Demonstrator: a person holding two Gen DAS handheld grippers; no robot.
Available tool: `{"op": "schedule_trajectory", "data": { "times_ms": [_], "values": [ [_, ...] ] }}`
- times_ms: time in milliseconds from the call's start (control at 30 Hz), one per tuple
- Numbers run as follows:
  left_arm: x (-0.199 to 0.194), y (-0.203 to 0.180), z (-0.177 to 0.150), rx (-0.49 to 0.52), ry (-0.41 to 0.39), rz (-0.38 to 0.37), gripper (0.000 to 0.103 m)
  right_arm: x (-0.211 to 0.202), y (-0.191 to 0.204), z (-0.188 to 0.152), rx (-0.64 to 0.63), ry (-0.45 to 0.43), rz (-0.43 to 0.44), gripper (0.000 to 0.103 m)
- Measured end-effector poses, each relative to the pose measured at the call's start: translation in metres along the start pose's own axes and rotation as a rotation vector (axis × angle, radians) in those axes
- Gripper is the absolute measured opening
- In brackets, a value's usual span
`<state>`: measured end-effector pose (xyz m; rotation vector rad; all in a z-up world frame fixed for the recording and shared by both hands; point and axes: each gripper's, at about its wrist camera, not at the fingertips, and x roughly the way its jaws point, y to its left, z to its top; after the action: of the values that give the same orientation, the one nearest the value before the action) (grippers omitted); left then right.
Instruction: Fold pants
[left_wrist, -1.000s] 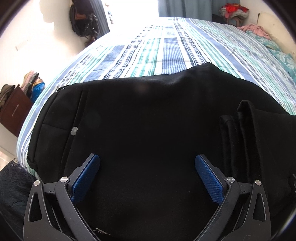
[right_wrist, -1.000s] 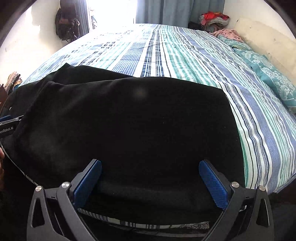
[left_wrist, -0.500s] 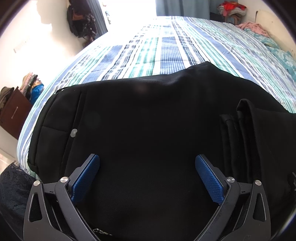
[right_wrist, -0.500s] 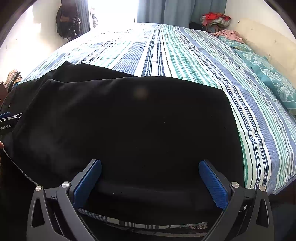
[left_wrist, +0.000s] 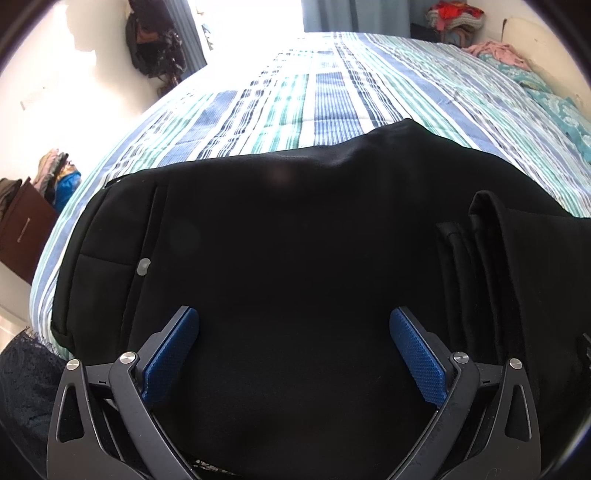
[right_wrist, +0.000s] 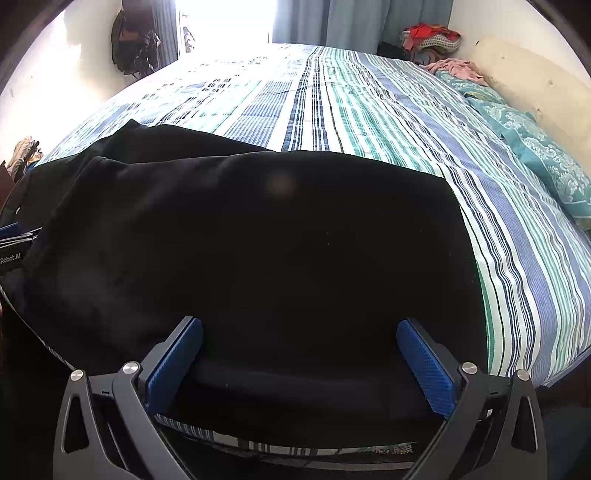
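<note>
Left gripper (left_wrist: 293, 354) hangs released, blue pads spread above the black fabric pants (left_wrist: 295, 240) lying folded on the blue-green striped bedsheet (left_wrist: 332, 92); stacked edges at 3 o'clock. Right gripper (right_wrist: 299, 358) likewise gapes wide over the pants.

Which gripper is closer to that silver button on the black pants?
Left. The left gripper hovers just right of the silver button on the black pants; the right gripper sits over the far folded end.
</note>
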<state>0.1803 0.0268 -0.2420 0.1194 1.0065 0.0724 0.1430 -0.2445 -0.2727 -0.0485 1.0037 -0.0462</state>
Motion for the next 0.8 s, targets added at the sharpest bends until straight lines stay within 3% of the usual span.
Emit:
{"op": "schedule_trajectory", "data": {
  "times_ms": [200, 400, 467, 533, 667, 700, 800],
  "values": [
    [-0.005, 0.009, 0.007, -0.009, 0.039, -0.053, 0.101, 0.0, 0.0, 0.0, 0.002, -0.007, 0.0, 0.103],
    [-0.013, 0.067, 0.058, -0.171, -0.081, -0.159, 0.101, 0.0, 0.0, -0.001, 0.003, -0.014, 0.0, 0.103],
    [0.017, 0.075, 0.078, -0.144, -0.016, -0.15, 0.101, 0.0, 0.001, -0.001, 0.004, -0.015, 0.0, 0.103],
    [0.054, 0.07, 0.085, -0.06, 0.081, -0.056, 0.103, 0.0, 0.001, 0.0, 0.006, -0.014, -0.001, 0.103],
    [0.049, 0.042, 0.079, 0.095, 0.035, 0.081, 0.102, 0.0, 0.001, 0.0, 0.006, -0.015, -0.002, 0.103],
    [0.042, 0.04, 0.079, 0.106, 0.021, 0.077, 0.101, 0.0, 0.0, 0.0, 0.007, -0.015, -0.001, 0.103],
    [0.013, 0.042, 0.079, 0.064, -0.034, -0.062, 0.101, 0.0, 0.001, 0.0, 0.006, -0.018, 0.0, 0.103]
  ]
}}
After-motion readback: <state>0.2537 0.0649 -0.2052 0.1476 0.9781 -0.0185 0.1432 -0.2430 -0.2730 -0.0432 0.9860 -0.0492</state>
